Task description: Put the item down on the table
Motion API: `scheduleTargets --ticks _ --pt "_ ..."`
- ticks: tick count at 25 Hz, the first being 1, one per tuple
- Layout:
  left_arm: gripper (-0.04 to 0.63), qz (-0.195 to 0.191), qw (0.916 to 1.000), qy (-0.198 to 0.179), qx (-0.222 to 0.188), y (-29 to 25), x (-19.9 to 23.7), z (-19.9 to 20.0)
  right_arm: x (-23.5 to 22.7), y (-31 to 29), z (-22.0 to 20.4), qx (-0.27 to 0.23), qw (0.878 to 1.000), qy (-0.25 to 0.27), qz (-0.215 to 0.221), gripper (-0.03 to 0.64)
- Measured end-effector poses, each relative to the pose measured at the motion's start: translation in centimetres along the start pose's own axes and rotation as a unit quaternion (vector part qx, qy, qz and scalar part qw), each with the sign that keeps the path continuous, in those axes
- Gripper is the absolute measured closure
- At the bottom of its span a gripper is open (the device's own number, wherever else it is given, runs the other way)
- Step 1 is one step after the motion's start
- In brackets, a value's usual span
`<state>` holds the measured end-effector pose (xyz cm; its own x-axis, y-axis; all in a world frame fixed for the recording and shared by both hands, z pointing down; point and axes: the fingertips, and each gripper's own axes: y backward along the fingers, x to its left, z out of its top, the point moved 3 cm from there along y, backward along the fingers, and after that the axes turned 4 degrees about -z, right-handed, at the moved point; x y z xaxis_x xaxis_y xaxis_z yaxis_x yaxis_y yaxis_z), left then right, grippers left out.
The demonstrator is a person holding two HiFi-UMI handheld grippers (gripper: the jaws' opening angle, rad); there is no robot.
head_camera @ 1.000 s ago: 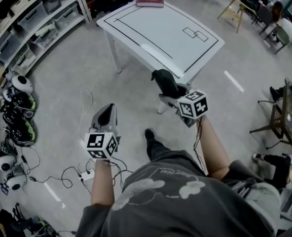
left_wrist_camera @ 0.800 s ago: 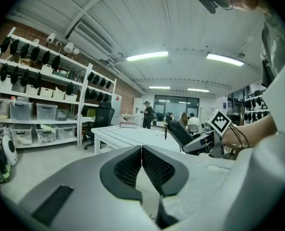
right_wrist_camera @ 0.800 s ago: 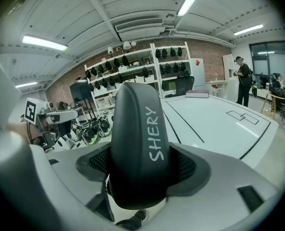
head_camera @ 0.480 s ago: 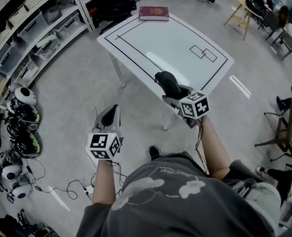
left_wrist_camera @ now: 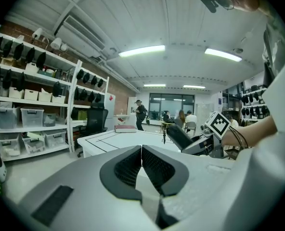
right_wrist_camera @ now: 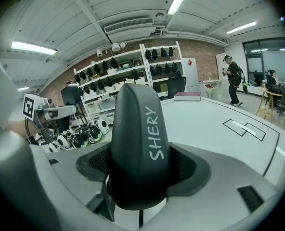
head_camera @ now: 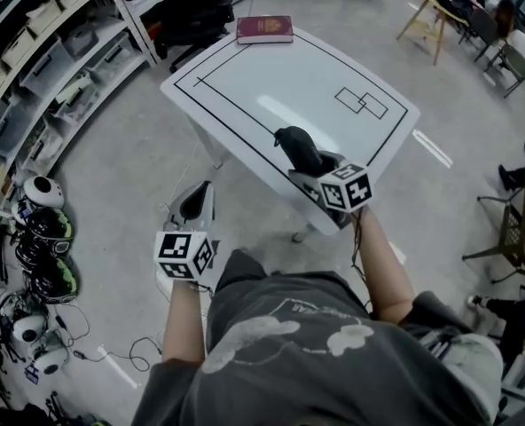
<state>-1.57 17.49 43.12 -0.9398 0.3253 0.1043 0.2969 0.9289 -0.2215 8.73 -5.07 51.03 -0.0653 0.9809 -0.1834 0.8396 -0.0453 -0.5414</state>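
Black and smooth, with the word SHERY written in white along it, the case is what we take to be the task's item. It stands upright between the jaws of the right gripper, whose ribbed pads press on it from both sides, spread wide around its body. From the head view the case hangs over the near edge of the white table, raised above the surface and not touching it. We cannot say how high it sits.

The left gripper is low at our left side, away from the table. Its jaws are pressed together with nothing between them, so it has no part in this step.

We judge that we are in the carry, just reaching the table, and the put-down itself is not yet begun. The tabletop is mostly bare inside its black outline. A dark red book lies at the far edge and two small drawn rectangles sit to the right, all well apart from the case.

The next move calls for bringing the right gripper further in over the surface, so the case does not land on the rim. It should then be lowered until its underside rests flat, and only after that should the jaws let go.
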Motion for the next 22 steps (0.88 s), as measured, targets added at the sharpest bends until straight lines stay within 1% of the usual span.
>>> scheduleTargets --ticks 6,12,16,22 --pt "0.591 -0.045 0.9989 -0.007 0.01 -5.2 1.7 0.7 -2.3 -1.6 0.6 0.001 1.0 -0.015 -0.024 0.288" --pt "0.591 -0.098 0.995 -0.009 0.016 -11.9 4.8 1.4 -5.9 -4.1 1.7 0.007 0.997 -0.039 -0.071 0.288" --pt "0.591 -0.142 0.9895 -0.01 0.027 -16.8 7.5 2.6 -8.2 -6.2 3.1 0.022 0.992 -0.05 -0.112 0.288" --pt "0.591 -0.204 0.9776 -0.015 0.049 -24.3 11.6 4.9 -10.9 -9.3 6.3 0.051 0.984 -0.049 -0.163 0.288"
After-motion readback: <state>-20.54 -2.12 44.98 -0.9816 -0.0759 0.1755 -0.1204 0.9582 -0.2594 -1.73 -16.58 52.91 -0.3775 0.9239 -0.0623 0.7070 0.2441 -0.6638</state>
